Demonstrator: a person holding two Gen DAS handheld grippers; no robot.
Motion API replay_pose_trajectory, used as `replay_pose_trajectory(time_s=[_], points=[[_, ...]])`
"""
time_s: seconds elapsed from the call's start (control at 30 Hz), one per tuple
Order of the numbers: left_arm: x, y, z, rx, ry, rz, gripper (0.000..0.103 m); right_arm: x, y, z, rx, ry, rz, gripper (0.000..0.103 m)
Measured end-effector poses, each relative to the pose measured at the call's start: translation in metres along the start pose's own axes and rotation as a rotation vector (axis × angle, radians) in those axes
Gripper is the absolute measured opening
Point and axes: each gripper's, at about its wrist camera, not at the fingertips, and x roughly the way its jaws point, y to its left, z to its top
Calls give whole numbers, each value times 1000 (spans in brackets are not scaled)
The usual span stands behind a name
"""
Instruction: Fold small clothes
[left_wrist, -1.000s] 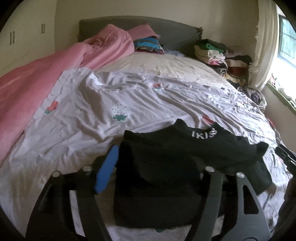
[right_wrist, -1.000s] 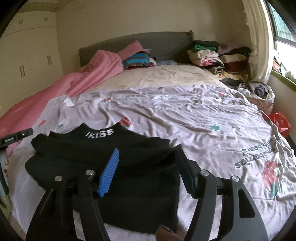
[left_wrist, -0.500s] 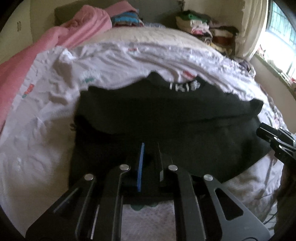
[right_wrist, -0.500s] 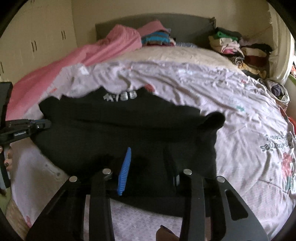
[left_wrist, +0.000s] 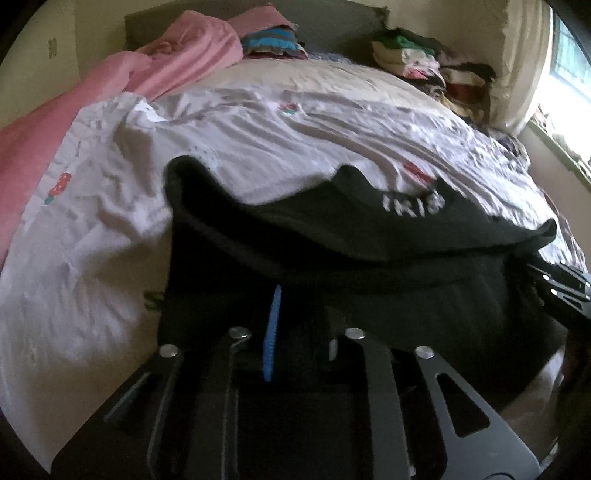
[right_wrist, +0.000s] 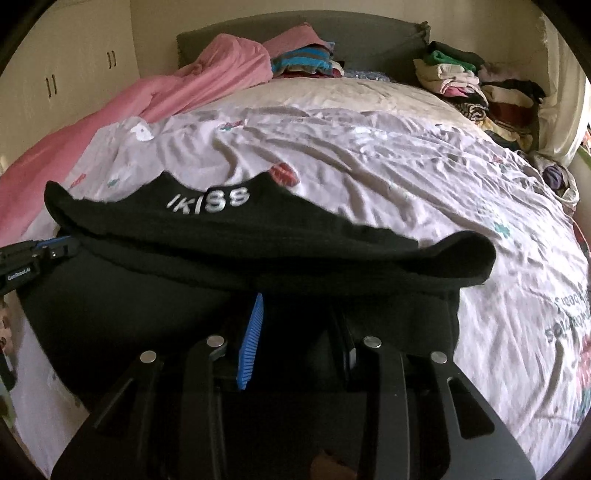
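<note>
A black shirt (left_wrist: 369, 240) (right_wrist: 221, 229) with white collar lettering (right_wrist: 208, 203) lies spread on the pale printed bed cover (right_wrist: 369, 155). My left gripper (left_wrist: 301, 325) sits at the shirt's near left edge. Its jaws are opening slightly, with black cloth still pinched between the blue pad (left_wrist: 271, 332) and the other finger. My right gripper (right_wrist: 297, 332) is at the near right edge, its narrowed jaws clamped on a thick fold of the same cloth. Each gripper shows at the side of the other's view: right gripper (left_wrist: 557, 284), left gripper (right_wrist: 33, 258).
A pink blanket (right_wrist: 166, 96) lies along the bed's left side. Stacks of folded clothes (right_wrist: 461, 81) and a striped pile (right_wrist: 303, 61) sit by the grey headboard. Cupboards (right_wrist: 55, 74) stand at the left, a bright window (left_wrist: 569, 62) at the right.
Both grippers have come down onto the shirt's near edge and narrowed from wide open onto the black cloth. The left pads stand a little wider than half a second ago.
</note>
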Motion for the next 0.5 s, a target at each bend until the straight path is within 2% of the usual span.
replay_pose_trajectory(time_s=[0.03,0.2,0.27,0.3,0.43,0.5], points=[[1,3,3,-6,-2,4,19,2,-1,4,3,-4,-4,33],[0,18,24,-60,-38,5,22,10,-8,19,28,-16,-18,33],[-2,23,31,-76,-58,14,31,10,-13,25,44,-30,-27,33],[-5,27,34,-90,-71,17,32,10,-14,27,53,-37,-30,33],[-13,40,34,-122,-88,30,33,5,-31,30,111,-54,-52,33],[-17,49,30,-138,-85,28,38,-1,-39,27,137,-61,-61,33]])
